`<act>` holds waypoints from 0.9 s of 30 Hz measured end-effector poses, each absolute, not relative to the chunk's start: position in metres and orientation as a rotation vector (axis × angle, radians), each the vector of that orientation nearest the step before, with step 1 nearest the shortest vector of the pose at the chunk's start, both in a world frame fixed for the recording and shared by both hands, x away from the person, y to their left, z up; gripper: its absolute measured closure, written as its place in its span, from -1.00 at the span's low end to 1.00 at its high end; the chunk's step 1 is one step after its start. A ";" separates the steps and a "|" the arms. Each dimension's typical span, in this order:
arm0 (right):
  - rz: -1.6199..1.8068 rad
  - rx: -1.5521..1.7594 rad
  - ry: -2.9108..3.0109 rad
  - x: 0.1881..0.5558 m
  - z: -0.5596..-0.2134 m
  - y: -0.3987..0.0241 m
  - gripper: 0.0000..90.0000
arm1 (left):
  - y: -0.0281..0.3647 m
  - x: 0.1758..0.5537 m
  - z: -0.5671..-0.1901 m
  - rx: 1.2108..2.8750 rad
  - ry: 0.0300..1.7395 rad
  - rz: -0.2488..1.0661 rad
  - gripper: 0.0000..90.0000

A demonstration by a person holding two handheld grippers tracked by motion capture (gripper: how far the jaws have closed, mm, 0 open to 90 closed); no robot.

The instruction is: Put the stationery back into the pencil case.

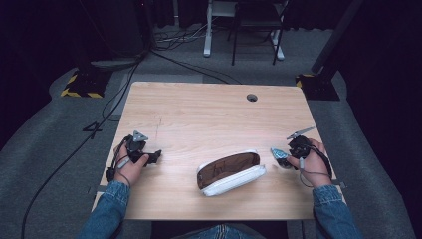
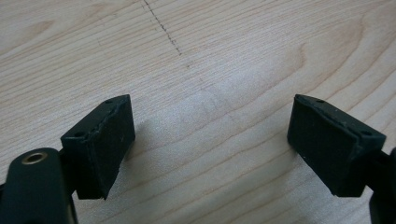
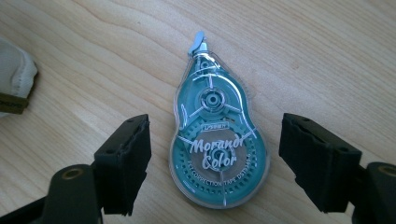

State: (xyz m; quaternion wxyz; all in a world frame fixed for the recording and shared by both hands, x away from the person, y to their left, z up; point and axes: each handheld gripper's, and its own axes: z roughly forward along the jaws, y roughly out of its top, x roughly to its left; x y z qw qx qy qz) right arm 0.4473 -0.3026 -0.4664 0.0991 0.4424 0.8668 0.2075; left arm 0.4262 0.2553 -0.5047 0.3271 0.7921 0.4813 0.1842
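The desk (image 1: pixel 209 109) has a pale wood-grain top, smooth and matte, with rounded corners and a small round cable hole (image 1: pixel 252 97) near its far edge. A faint dotted pencil-like line crosses the grain in the left gripper view.

Near the front middle of the desk lies a soft pencil case (image 1: pixel 230 173), long and rounded at the ends, with white fabric sides and a brown inner lining showing through its gaping top.

The left hand-held gripper (image 2: pixel 210 140) hovers low over bare wood at the left side of the desk, jaws spread wide with nothing between them. Its pads (image 2: pixel 105 140) are blocky black rubber with slightly rough, chipped edges.

The right hand-held gripper (image 3: pixel 215 158) is likewise released, its jaws standing to either side of a correction tape dispenser (image 3: pixel 217 140) without touching it. The dispenser lies flat on the desk just right of the pencil case; it is teardrop-shaped, clear glossy plastic over teal inner wheels with spoked hubs, white lettering across the wide end, and a small grey tip at the narrow end pointing away from the gripper. A corner of the white case (image 3: pixel 16 77) shows at that view's left edge.
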 end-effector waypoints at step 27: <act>0.534 1.328 2.585 0.446 -0.470 -0.295 -0.11 | 0.255 0.426 -0.505 2.074 1.258 0.481 -0.66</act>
